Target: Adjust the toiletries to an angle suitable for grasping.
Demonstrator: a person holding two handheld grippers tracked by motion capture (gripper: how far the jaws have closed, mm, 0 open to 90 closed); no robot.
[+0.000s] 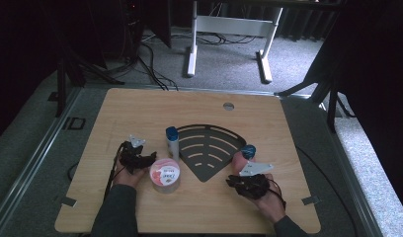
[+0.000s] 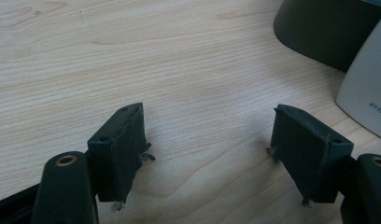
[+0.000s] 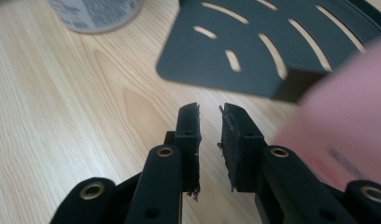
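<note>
Wooden table [image 1: 140,103]: toward its near edge the right gripper [image 3: 209,122], jaws nearly together on nothing, beside a pink bottle [image 3: 347,126]. The left gripper [image 2: 209,140], jaws spread and empty, rests by the tub [image 1: 165,175]. Farther in, near mid-table, lies the black rack [image 1: 209,148].

we see a pink bottle with a blue cap [image 1: 245,154] standing on the wooden surface [image 1: 140,108], just beside the right edge of the dark slotted fan-shaped tray [image 1: 209,148]; up close it is a blurred pink body [image 3: 347,126] hard against the tray's corner [image 3: 254,56]. near the tray's left edge a slim white bottle [image 1: 173,144] with a blue cap stands upright. just in front of it sits a short round tub [image 1: 165,176] with a pink and white printed lid, flat on the surface, its grey wall [image 3: 95,14] visible from the side.
</note>
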